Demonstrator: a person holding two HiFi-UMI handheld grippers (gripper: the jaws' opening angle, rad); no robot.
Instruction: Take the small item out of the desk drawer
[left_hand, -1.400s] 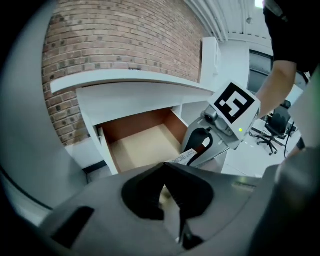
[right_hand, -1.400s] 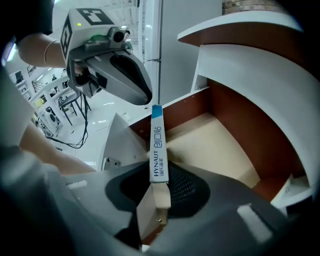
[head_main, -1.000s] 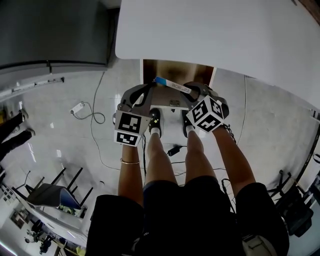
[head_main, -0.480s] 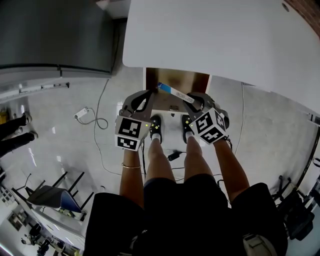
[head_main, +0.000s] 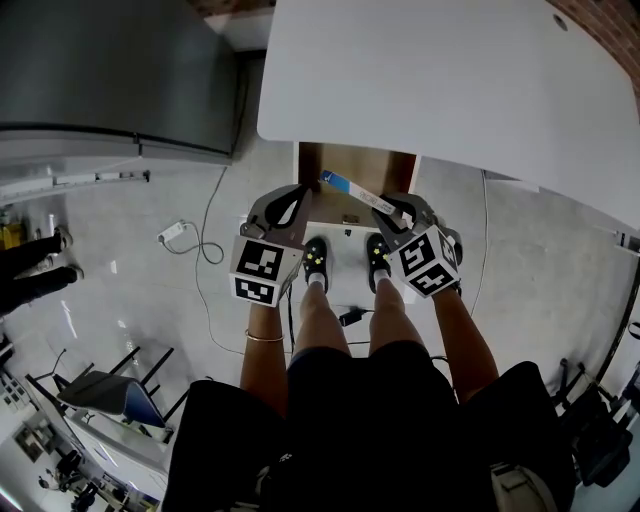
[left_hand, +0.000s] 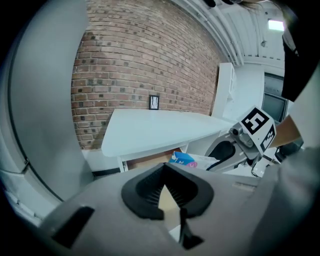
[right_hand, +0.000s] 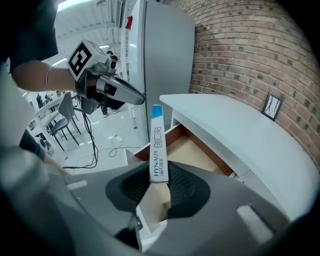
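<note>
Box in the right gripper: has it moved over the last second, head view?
No. The box, clamped in the right gripper, keeps its spot over the open drawer at its front edge, just below the desk; only the camera shifted.

Your slim white cardboard box (right_hand: 157, 150) has a blue tip and dark lettering; the open wooden drawer (right_hand: 192, 150) is brown inside; the flat desk top (right_hand: 240, 135) is white; the brick wall (right_hand: 240, 55), red-brown.
</note>
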